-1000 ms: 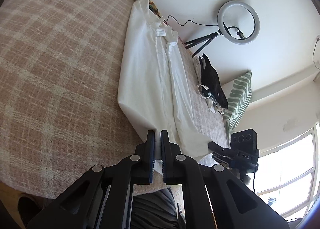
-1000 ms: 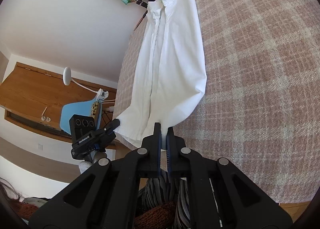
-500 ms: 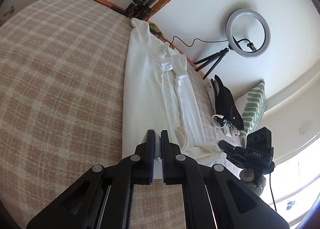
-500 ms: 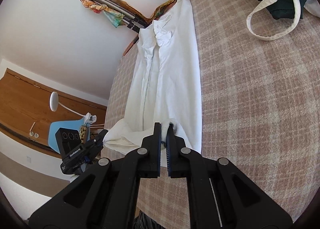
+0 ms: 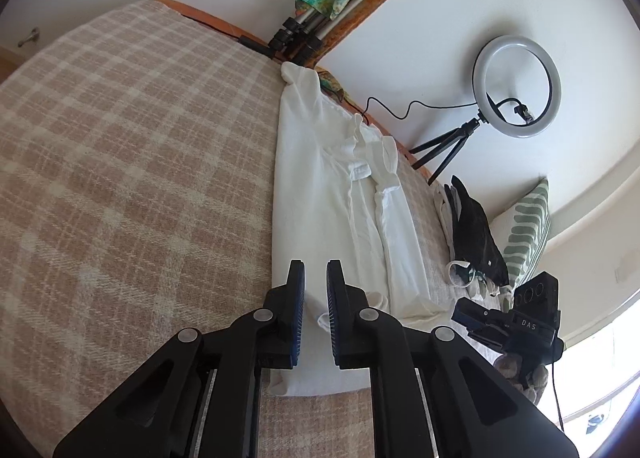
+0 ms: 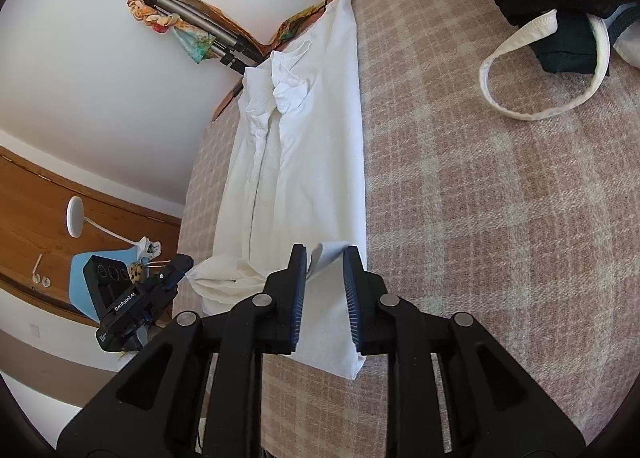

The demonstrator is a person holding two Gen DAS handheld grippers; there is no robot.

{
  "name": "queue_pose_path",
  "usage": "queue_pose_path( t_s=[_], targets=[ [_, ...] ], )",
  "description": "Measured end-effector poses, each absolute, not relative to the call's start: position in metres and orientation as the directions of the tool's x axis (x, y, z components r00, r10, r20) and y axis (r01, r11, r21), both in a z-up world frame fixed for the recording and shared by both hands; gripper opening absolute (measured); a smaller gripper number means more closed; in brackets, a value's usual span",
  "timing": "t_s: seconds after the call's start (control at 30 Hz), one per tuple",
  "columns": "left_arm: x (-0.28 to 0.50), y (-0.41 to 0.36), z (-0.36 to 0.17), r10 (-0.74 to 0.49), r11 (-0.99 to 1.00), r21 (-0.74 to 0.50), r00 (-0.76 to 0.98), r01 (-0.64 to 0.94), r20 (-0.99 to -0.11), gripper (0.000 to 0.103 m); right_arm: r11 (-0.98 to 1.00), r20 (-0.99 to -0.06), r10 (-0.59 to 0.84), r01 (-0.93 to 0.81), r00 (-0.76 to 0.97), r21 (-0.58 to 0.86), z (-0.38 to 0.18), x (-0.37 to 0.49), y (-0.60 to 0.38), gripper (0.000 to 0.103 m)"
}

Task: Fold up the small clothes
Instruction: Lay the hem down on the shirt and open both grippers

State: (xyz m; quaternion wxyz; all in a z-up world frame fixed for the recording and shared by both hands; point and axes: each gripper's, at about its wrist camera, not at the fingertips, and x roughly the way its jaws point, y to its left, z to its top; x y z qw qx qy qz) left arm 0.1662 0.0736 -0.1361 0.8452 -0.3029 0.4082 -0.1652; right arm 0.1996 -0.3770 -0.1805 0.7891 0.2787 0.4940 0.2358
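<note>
A white shirt [image 5: 340, 198] lies lengthwise on the plaid bedspread [image 5: 140, 178], sides folded in, collar at the far end. Its bottom hem is folded up over the body at the near end. My left gripper [image 5: 315, 278] hovers over the near left corner, jaws a little apart, with nothing between them. In the right wrist view the shirt [image 6: 304, 162] lies the same way. My right gripper [image 6: 324, 262] is open over the near right corner; a flap of hem stands loose between the jaws. Each view shows the other gripper [image 5: 516, 326] [image 6: 132, 298].
A black garment [image 5: 476, 234] and white bag strap [image 6: 532, 70] lie on the bed to the right. A striped pillow [image 5: 528, 226], ring light on a tripod [image 5: 516, 86] and folded tripod [image 5: 332, 14] stand by the wall. A blue chair [image 6: 84, 278] stands left of the bed.
Both grippers carried the hem from the bed's near edge up over the shirt, then opened and let it go. The hem now rests folded on the shirt body.
</note>
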Motion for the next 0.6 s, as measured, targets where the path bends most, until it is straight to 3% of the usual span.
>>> queue_pose_path(
  t_s=[0.2, 0.3, 0.6],
  targets=[
    [0.156, 0.059, -0.117, -0.585, 0.775, -0.606, 0.568, 0.18, -0.579, 0.01, 0.749, -0.637, 0.642, -0.17, 0.427, 0.641, -0.158, 0.181, -0.382, 0.052],
    [0.153, 0.035, -0.118, -0.602, 0.789, -0.555, 0.506, 0.263, -0.617, 0.01, 0.76, -0.655, 0.64, -0.206, 0.402, 0.617, -0.158, 0.174, -0.37, 0.052],
    [0.184, 0.009, -0.15, -0.551, 0.83, -0.513, 0.466, 0.219, -0.692, 0.01, 0.788, -0.714, 0.615, -0.266, 0.333, 0.555, -0.183, 0.183, -0.329, 0.052]
  ],
)
